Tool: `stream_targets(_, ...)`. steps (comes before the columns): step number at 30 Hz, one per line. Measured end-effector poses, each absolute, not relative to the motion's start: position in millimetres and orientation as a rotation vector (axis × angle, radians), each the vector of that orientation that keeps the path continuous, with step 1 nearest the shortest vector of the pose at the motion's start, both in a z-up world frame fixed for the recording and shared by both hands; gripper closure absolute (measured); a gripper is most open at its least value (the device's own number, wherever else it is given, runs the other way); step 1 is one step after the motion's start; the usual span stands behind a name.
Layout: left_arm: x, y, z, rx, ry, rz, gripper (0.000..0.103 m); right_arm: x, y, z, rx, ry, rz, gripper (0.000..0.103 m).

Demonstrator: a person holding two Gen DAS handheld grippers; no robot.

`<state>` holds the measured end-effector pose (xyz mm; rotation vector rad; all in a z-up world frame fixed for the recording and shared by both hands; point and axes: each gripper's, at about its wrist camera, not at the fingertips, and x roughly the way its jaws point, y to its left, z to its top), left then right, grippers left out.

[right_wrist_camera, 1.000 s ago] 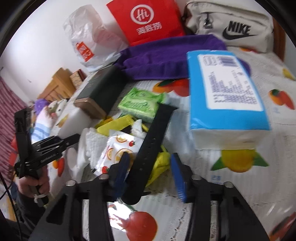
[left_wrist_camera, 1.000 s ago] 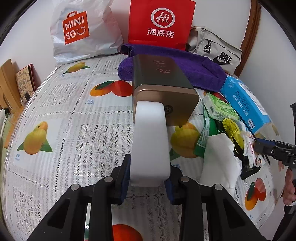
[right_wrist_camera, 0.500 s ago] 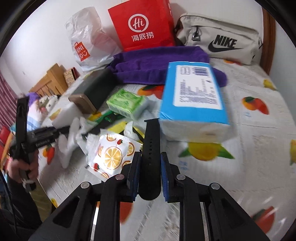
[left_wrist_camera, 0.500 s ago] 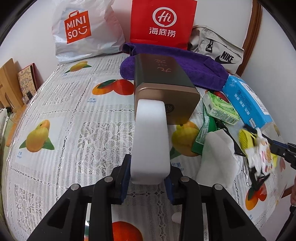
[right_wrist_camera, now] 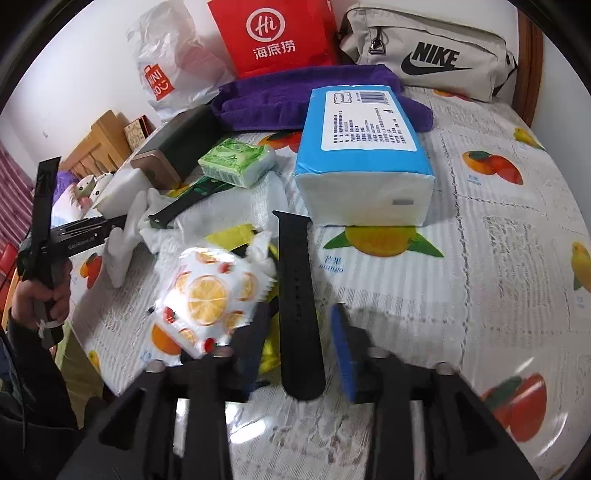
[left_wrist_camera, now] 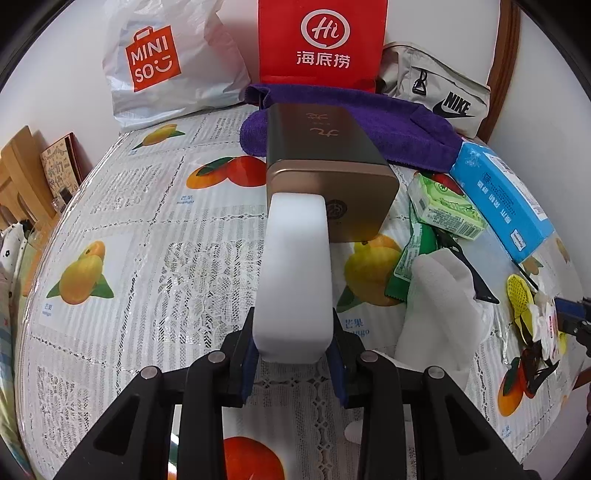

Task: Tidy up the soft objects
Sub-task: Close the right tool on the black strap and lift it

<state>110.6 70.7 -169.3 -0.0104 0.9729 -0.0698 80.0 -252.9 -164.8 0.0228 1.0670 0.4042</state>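
1. Two hand-held grippers work over a table with a white lace cloth printed with fruit (left_wrist_camera: 122, 236).
2. The left gripper (left_wrist_camera: 293, 347) pinches a white rectangular foam block (left_wrist_camera: 295, 273) between its blue pads; the block reaches toward 12 o'clock and its far end touches a bronze metal tin with rounded corners (left_wrist_camera: 332, 177).
3. The jaws of the right gripper (right_wrist_camera: 295, 354) have just been opening; they now stand apart around a black rubber watch strap (right_wrist_camera: 297, 295), with a clear gap on the strap's right side. The left pad is blurred, so I cannot tell if it touches.
4. At 10 o'clock from the right gripper lies a white sachet printed with orange slices (right_wrist_camera: 207, 295), over a yellow item that is mostly hidden.
5. At 1 o'clock of the strap stands a blue and white pack of paper tissues (right_wrist_camera: 364, 155); at 11 o'clock lies a small green tissue pack (right_wrist_camera: 236, 160) on a crumpled white cloth (right_wrist_camera: 243, 206).
6. Farther, a purple towel (right_wrist_camera: 295, 99) lies in front of a red paper bag (right_wrist_camera: 273, 33), a white plastic bag with an orange logo (left_wrist_camera: 162, 62) and a beige fabric bag with a black logo (right_wrist_camera: 432, 48).
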Motion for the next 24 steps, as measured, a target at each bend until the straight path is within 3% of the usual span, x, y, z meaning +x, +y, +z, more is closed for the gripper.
stream_targets(2, 111, 72, -169, -0.019, 0.971, -0.071, 0.072, 83, -248, -166, 0.006, 1.067, 0.421, 0.083)
stream_targets(10, 108, 77, -167, -0.047, 0.964, -0.093, 0.075, 80, -261, -147, 0.038, 1.017, 0.395, 0.084)
stream_targets(14, 107, 78, -165, -0.056, 0.958, -0.094, 0.075, 77, -273, -141, 0.046, 1.018, 0.358, 0.1)
stream_targets(24, 106, 76, -163, -0.056, 0.961, -0.095, 0.075, 84, -270, -173, 0.0, 1.08, 0.343, 0.098)
